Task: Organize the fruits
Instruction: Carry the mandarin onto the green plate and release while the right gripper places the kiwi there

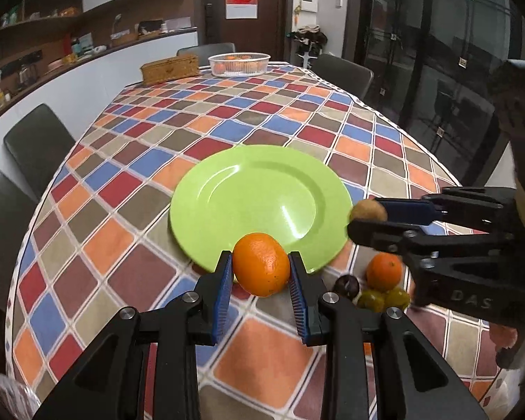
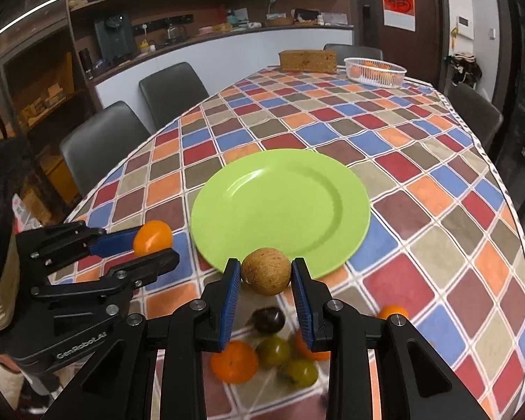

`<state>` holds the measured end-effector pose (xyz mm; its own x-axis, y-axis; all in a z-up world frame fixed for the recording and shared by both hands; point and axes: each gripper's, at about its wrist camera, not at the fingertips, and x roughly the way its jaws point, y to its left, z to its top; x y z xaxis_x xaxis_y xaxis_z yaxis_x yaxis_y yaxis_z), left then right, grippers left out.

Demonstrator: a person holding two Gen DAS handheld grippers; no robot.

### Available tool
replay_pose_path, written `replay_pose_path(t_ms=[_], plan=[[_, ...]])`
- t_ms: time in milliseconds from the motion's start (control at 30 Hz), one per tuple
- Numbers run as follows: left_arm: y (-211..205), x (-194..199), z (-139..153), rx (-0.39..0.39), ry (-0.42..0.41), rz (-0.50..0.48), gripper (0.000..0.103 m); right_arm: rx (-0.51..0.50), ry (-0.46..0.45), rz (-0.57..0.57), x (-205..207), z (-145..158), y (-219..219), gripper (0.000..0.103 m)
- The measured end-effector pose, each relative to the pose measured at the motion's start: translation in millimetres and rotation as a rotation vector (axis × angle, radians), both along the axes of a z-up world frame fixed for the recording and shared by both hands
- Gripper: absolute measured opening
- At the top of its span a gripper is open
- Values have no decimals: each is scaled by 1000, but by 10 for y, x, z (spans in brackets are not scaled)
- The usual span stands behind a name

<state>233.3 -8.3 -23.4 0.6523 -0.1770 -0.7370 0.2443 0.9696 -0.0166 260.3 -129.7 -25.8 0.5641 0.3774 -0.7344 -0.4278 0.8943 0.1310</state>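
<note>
A bare green plate [image 1: 259, 196] lies on the checked tablecloth; it also shows in the right wrist view [image 2: 280, 206]. My left gripper [image 1: 261, 266] is shut on an orange [image 1: 261, 264], held above the plate's near rim; the right wrist view shows that orange [image 2: 153, 237] at its left. My right gripper [image 2: 266, 273] is shut on a brown kiwi [image 2: 266, 271], held above the near rim; it shows at the plate's right edge in the left wrist view [image 1: 368, 211]. On the cloth below lie oranges [image 2: 233, 362], green fruits [image 2: 273, 350] and a dark plum [image 2: 268, 319].
A white basket [image 1: 239, 63] holding oranges and a woven box [image 1: 169, 69] stand at the table's far end. Dark chairs [image 2: 103, 145] line the table's sides. A counter with shelves runs along the left wall.
</note>
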Motion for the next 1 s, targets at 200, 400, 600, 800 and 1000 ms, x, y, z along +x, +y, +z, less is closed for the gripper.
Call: replay_pose_path(t_ms=[200, 400, 600, 800, 1000], plan=[[-3, 290, -34, -20, 59, -34, 31, -29, 60, 18, 351, -106, 53, 31], [21, 541, -213, -42, 135, -33, 31, -49, 118, 24, 570, -253, 85, 31], [46, 716, -401, -37, 191, -17, 31, -78, 158, 19, 695, -398, 111, 31], [45, 764, -458, -11, 195, -15, 31, -90, 171, 24, 728, -457, 121, 31], [45, 711, -400, 10, 166, -12, 36, -87, 161, 24, 693, -445, 98, 33]])
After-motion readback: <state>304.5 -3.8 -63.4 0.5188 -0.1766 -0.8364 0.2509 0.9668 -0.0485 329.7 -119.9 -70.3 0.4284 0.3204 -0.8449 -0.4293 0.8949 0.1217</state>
